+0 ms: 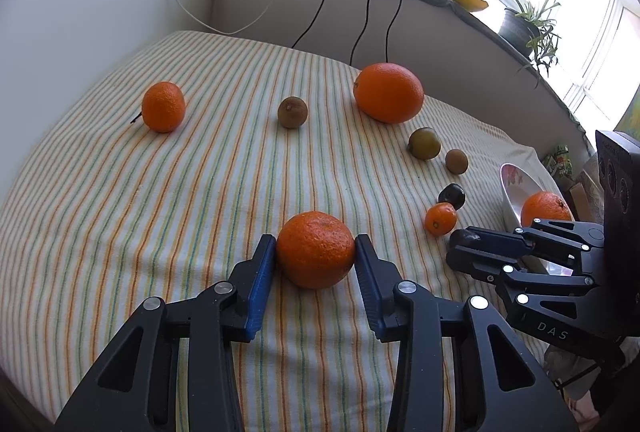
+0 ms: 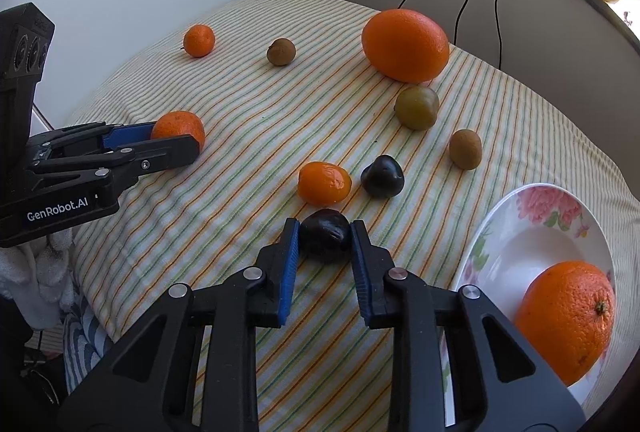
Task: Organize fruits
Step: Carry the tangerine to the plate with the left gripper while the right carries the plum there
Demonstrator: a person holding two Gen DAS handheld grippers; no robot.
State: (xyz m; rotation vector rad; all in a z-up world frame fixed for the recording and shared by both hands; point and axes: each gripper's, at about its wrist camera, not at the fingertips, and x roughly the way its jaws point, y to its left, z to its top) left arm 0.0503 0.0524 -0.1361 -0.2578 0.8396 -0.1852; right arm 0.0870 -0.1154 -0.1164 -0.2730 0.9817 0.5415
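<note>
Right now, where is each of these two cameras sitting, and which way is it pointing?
Left wrist view: mounted on the left gripper, looking forward along its blue-padded fingers, closed on a tangerine; the right gripper shows at the right edge.
Right wrist view: mounted on the right gripper, looking along its fingers, closed on a dark fruit; the left gripper shows at left.
Shared: the striped cloth, the large orange, the flowered bowl.
</note>
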